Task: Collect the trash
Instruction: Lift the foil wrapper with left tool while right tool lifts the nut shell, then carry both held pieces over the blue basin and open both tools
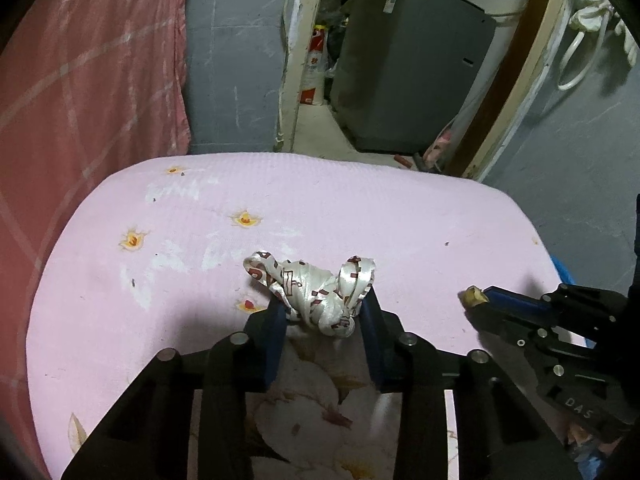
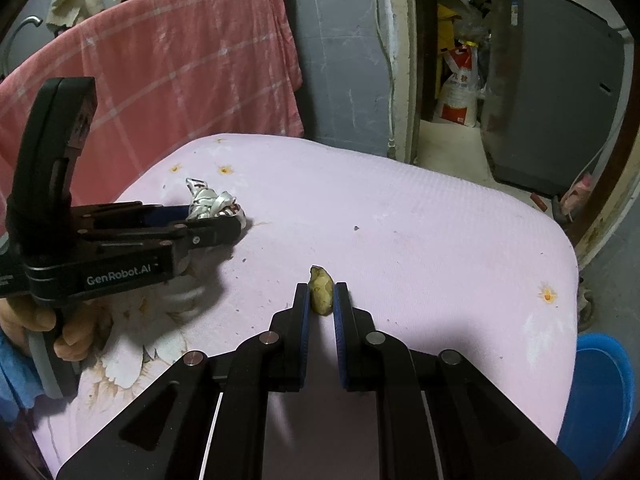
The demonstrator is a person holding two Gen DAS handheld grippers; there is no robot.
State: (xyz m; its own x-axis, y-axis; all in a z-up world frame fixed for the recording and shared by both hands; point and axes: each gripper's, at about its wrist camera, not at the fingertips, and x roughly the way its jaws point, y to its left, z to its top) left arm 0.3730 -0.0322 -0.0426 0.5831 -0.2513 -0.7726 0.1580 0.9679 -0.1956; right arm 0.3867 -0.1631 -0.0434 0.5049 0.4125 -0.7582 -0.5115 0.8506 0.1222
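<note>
My left gripper (image 1: 325, 304) is shut on a crumpled white ribbon with red print (image 1: 316, 292), held just above the pink table cover (image 1: 360, 208). The ribbon (image 2: 212, 204) also shows in the right wrist view at the left gripper's tip (image 2: 236, 222). My right gripper (image 2: 322, 296) is shut on a small yellowish scrap (image 2: 322, 290) over the pink cover (image 2: 400, 208). In the left wrist view the right gripper (image 1: 478, 296) comes in from the right with the scrap (image 1: 472, 295) at its tip.
A blue bucket (image 2: 600, 392) stands below the table's right edge. A red checked cloth (image 2: 168, 64) hangs behind on the left. A grey appliance (image 2: 552, 92) and a red and white sack (image 2: 460, 92) stand in the doorway behind.
</note>
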